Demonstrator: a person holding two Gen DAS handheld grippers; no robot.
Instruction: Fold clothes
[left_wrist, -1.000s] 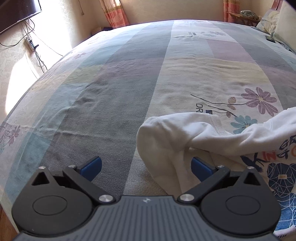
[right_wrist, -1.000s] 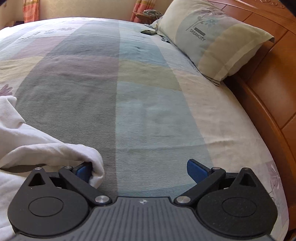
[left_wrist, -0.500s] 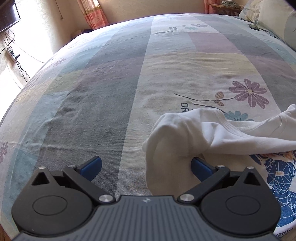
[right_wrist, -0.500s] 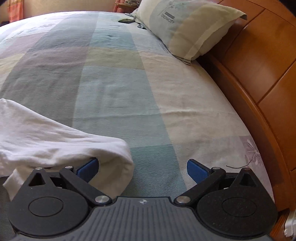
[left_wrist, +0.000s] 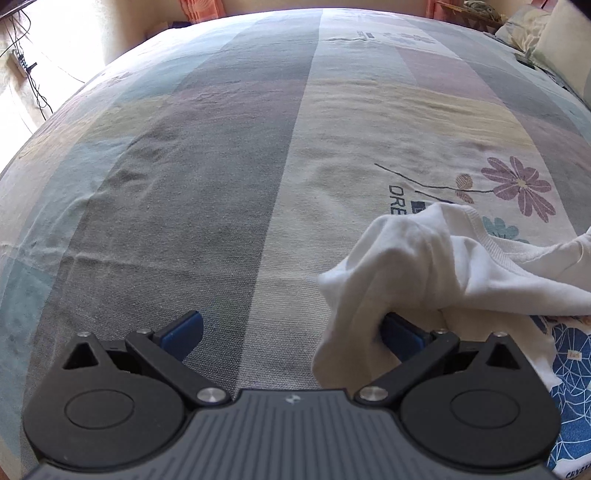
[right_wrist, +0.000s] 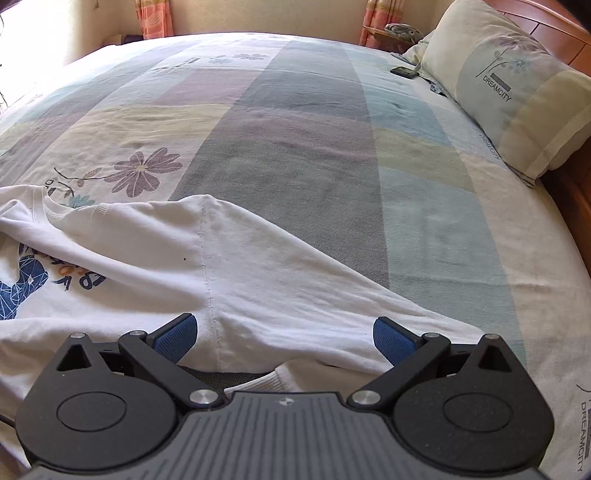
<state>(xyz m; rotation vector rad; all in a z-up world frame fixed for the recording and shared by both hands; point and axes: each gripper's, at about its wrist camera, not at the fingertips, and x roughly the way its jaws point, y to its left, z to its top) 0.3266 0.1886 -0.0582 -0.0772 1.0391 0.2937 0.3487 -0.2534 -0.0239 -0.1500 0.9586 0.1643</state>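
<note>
Shirt (right_wrist: 258, 273) first: one white piece, printed in blue on the chest, lying crumpled on the bed (left_wrist: 221, 184). I count one garment and no more. I have two sets of tongs in play. My left tongs (left_wrist: 291, 332) are spread wide; a bunched fold of the shirt is draped over the right-hand blue pad (left_wrist: 400, 334), while the other pad stands bare above the sheet, so nothing is pinched between them. My right tongs (right_wrist: 284, 334) are likewise spread wide, with a sleeve of the shirt running across under the gap between both pads; whether the pads touch the cloth I cannot tell. From the right wrist view the sleeve runs from the shirt's body on the left toward the right side of the bed, and a ribbed cuff peeks out just below it, at the tongs' base. One pillow (right_wrist: 517, 96) sits at the far right against the wooden headboard (right_wrist: 569, 33), well apart from the shirt. One small dark object (right_wrist: 403, 71) lies beside the pillow; too small to identify. Two purple flowers show on the sheet near the collar.
</note>
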